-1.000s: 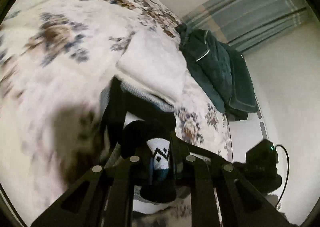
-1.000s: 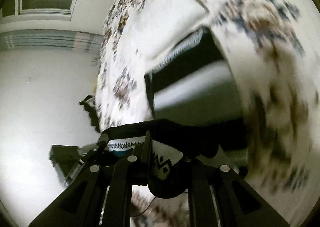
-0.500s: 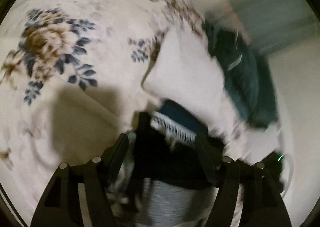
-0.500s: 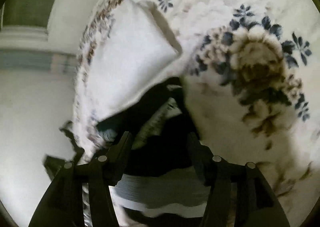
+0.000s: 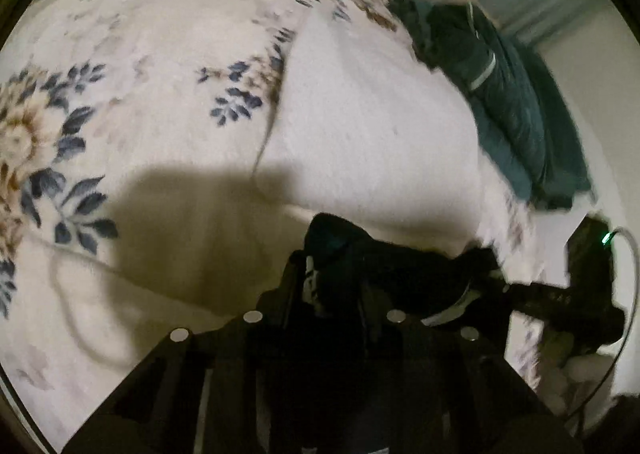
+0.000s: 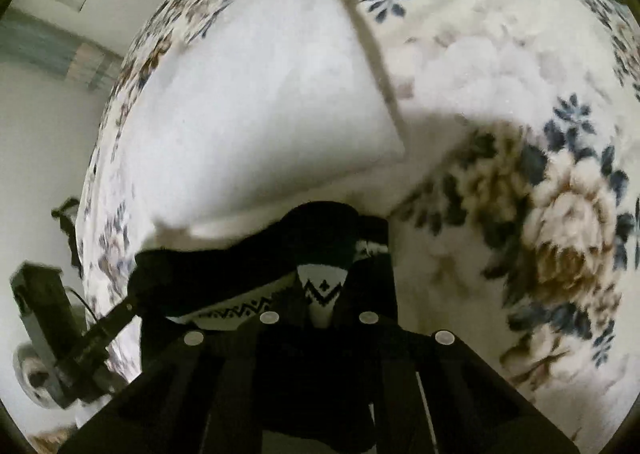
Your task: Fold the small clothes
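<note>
A dark garment with a white zigzag-patterned band hangs stretched between my two grippers above the floral bed cover. My left gripper is shut on one end of the garment. My right gripper is shut on the other end. The right gripper also shows at the right of the left wrist view, and the left gripper at the lower left of the right wrist view. A folded white cloth lies on the bed just beyond the garment; it also shows in the right wrist view.
The floral bed cover fills most of both views. A dark green jacket lies at the far edge of the bed. A pale wall and a striped curtain stand beyond the bed's edge.
Both grippers opened briefly half a second ago over the clothes, then closed again on the dark patterned garment. It now hangs stretched between them in front of the white cloth.
</note>
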{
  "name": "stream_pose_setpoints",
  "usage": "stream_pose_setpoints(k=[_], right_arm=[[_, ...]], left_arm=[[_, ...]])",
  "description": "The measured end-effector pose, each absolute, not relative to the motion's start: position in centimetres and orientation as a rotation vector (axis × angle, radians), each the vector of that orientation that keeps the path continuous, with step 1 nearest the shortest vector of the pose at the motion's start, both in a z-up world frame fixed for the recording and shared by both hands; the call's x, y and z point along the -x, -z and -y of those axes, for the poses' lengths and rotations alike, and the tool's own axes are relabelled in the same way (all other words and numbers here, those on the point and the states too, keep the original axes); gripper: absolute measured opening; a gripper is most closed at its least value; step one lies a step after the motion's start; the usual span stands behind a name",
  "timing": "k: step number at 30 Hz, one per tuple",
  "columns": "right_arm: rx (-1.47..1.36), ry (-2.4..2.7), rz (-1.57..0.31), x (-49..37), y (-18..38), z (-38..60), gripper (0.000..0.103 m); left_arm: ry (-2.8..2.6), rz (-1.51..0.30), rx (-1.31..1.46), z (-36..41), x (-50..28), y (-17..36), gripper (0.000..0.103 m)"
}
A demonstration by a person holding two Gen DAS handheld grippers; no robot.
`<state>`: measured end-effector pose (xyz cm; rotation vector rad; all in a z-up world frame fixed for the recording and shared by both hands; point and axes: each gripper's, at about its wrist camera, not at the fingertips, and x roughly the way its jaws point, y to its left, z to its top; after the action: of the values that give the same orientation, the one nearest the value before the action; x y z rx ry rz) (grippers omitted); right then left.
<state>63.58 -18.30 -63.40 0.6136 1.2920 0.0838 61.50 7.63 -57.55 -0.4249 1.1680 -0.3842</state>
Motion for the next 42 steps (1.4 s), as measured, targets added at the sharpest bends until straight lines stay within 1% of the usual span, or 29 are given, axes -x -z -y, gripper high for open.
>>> stream_pose_setpoints(k=[3,5,6,7,8,9,10,13,14,17,19,20,21,22,25,27,28,29,31,33,36,38,39,40,41,42], right_arm=[[-0.702,-0.037,-1.333,-64.0,64.8,19.5,0.01],[-0.74,-0.031,-1.376,-64.4,65.8,19.9,0.021],[-0.754,-0.038,-1.375,-64.2,65.7,20.2,0.031],[-0.754,-0.045,-1.366,-63.9,65.5,20.5,0.045],[-0.75,-0.057,-1.357,-63.5,65.0,20.9,0.054],[-0.756,-0.079,-1.352,-62.8,64.6,21.6,0.062],[-0.769,-0.108,-1.35,-62.2,64.3,22.0,0.062],[-0.82,-0.223,-1.391,-59.5,64.1,23.7,0.062],[-0.827,-0.26,-1.408,-58.7,64.2,23.9,0.062],[-0.76,-0.332,-1.509,-56.4,65.4,24.8,0.062],[-0.743,-0.365,-1.545,-55.5,66.4,25.3,0.063],[-0.753,-0.387,-1.556,-55.2,67.0,25.7,0.065],[-0.779,-0.415,-1.558,-55.2,67.7,25.9,0.071],[-0.804,-0.442,-1.552,-55.3,68.2,26.0,0.074],[-0.861,-0.521,-1.525,-56.6,70.1,26.1,0.074],[-0.885,-0.57,-1.515,-57.9,71.4,25.7,0.076],[-0.895,-0.593,-1.511,-58.5,71.9,25.4,0.079],[-0.907,-0.63,-1.503,-59.1,72.4,24.9,0.079],[-0.909,-0.669,-1.504,-60.4,73.2,24.0,0.079],[-0.915,-0.688,-1.5,-61.0,73.7,23.5,0.082],[-0.939,-0.703,-1.492,-61.2,74.0,23.2,0.083],[-0.942,-0.694,-1.481,-61.4,73.9,23.4,0.077],[-0.937,-0.689,-1.474,-61.2,73.9,23.4,0.057],[-0.943,-0.679,-1.475,-60.8,73.8,23.6,0.04],[-0.958,-0.665,-1.458,-60.3,73.4,23.9,0.038],[-0.963,-0.65,-1.429,-59.9,72.7,24.2,0.034]], left_arm=[[0.339,-1.239,0.507,-8.9,-62.9,59.4,0.025],[0.346,-1.275,0.589,-9.6,-63.2,60.0,0.031],[0.349,-1.279,0.611,-10.0,-62.9,59.7,0.034],[0.363,-1.274,0.635,-10.4,-62.4,59.2,0.042],[0.378,-1.264,0.653,-10.7,-62.0,58.7,0.053],[0.397,-1.243,0.673,-11.3,-61.0,57.9,0.059],[0.413,-1.223,0.69,-11.9,-60.0,57.2,0.065],[0.481,-1.152,0.707,-13.9,-55.2,55.1,0.069],[0.494,-1.138,0.702,-14.2,-54.2,54.7,0.074],[0.491,-1.12,0.717,-15.6,-49.1,54.4,0.074],[0.453,-1.116,0.748,-16.3,-46.0,54.6,0.074],[0.418,-1.11,0.788,-16.7,-43.7,54.9,0.074],[0.376,-1.104,0.823,-16.9,-42.1,55.2,0.074],[0.324,-1.093,0.878,-17.0,-39.7,55.6,0.074],[0.224,-1.082,0.996,-15.3,-34.3,57.5,0.074],[0.198,-1.085,1.066,-13.6,-32.5,59.1,0.074],[0.191,-1.083,1.097,-12.6,-32.1,59.9,0.074],[0.201,-1.077,1.142,-11.2,-32.1,60.8,0.074],[0.22,-1.065,1.194,-9.3,-33.0,62.0,0.074],[0.224,-1.044,1.198,-7.5,-35.0,62.9,0.074],[0.178,-1.01,1.19,-6.5,-37.6,63.5,0.074],[0.119,-0.954,1.208,-6.7,-38.4,63.2,0.071],[0.085,-0.935,1.212,-7.1,-38.8,62.8,0.053],[0.069,-0.94,1.212,-7.5,-39.3,62.4,0.038],[0.078,-0.943,1.21,-7.7,-39.6,61.9,0.034],[0.086,-0.958,1.181,-8.0,-40.0,61.0,0.033]])
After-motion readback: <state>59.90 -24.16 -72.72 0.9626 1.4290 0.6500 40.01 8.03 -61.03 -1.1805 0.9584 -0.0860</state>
